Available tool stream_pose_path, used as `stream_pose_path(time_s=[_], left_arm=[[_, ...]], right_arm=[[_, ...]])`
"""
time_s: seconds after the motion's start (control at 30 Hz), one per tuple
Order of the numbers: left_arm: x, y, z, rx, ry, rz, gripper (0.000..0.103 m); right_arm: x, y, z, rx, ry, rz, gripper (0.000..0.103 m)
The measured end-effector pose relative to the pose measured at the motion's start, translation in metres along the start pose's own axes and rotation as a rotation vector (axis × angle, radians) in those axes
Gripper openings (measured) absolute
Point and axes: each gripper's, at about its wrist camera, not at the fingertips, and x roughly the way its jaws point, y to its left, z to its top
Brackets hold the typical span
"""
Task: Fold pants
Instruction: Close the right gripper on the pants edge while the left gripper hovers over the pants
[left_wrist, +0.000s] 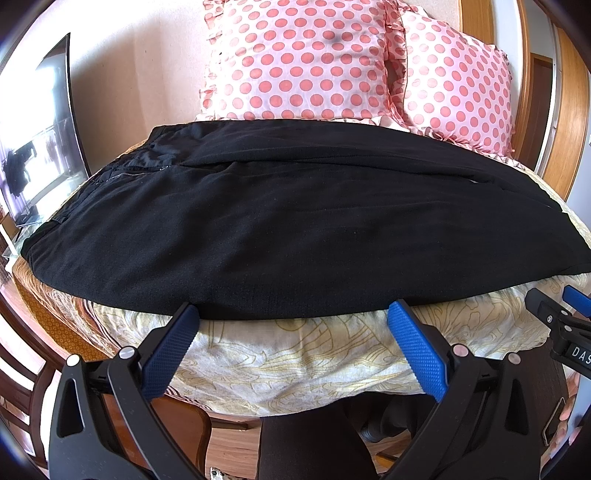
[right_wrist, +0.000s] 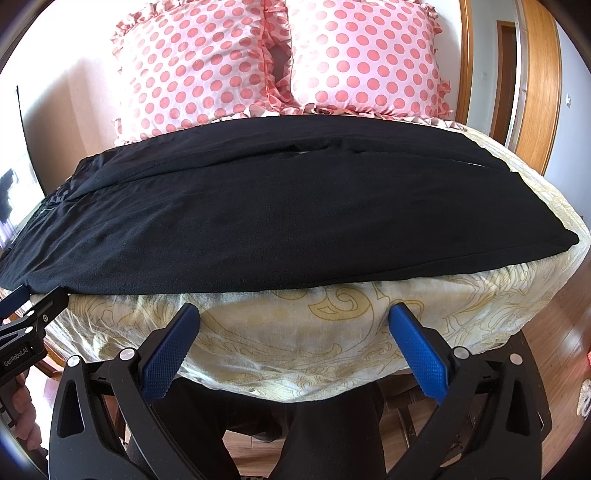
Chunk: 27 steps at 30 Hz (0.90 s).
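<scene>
Black pants (left_wrist: 280, 221) lie spread flat across the cream patterned cloth (left_wrist: 314, 354), waistband and zipper at the left, leg hems at the right. They also show in the right wrist view (right_wrist: 258, 214). My left gripper (left_wrist: 293, 314) is open and empty, its fingertips at the near edge of the pants. My right gripper (right_wrist: 295, 314) is open and empty, just short of the near pant edge, over the cloth (right_wrist: 295, 332). Each gripper shows at the edge of the other's view: the right one (left_wrist: 565, 317), the left one (right_wrist: 29, 314).
Two pink polka-dot pillows (left_wrist: 303, 59) (right_wrist: 369, 55) stand behind the pants. A dark screen (left_wrist: 44, 140) stands at the far left. A wooden door frame (right_wrist: 543, 85) is at the right. Wooden floor and dark-clothed legs (right_wrist: 321, 435) are below the near edge.
</scene>
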Motion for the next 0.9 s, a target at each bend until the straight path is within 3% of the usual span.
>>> stream_pose_path(time_s=[0.3,0.4,0.5,0.67,0.77,0.9], left_arm=[[-0.001,0.001,0.001,0.012,0.008,-0.007,0.101],[-0.001,0.001,0.005,0.028,0.029,-0.017,0.101],[-0.012,0.001,0.008,0.056,0.002,-0.002,0.101],[-0.034,-0.002,0.036,0.082,-0.105,-0.007,0.101],[-0.028,-0.003,0.064,0.054,-0.154,-0.014,0.101],[-0.010,-0.009,0.097,0.024,-0.202,0.046,0.101]], right_arm=[[0.003,-0.001,-0.003,-0.016,0.006,0.015,0.102],[0.000,-0.009,-0.006,-0.032,0.013,0.066,0.102],[-0.015,-0.029,0.000,-0.010,-0.041,0.111,0.102],[-0.041,-0.079,0.058,0.022,-0.157,0.029,0.102],[-0.019,-0.114,0.110,0.083,-0.131,-0.028,0.102],[0.038,-0.163,0.174,0.200,-0.066,-0.101,0.102]])
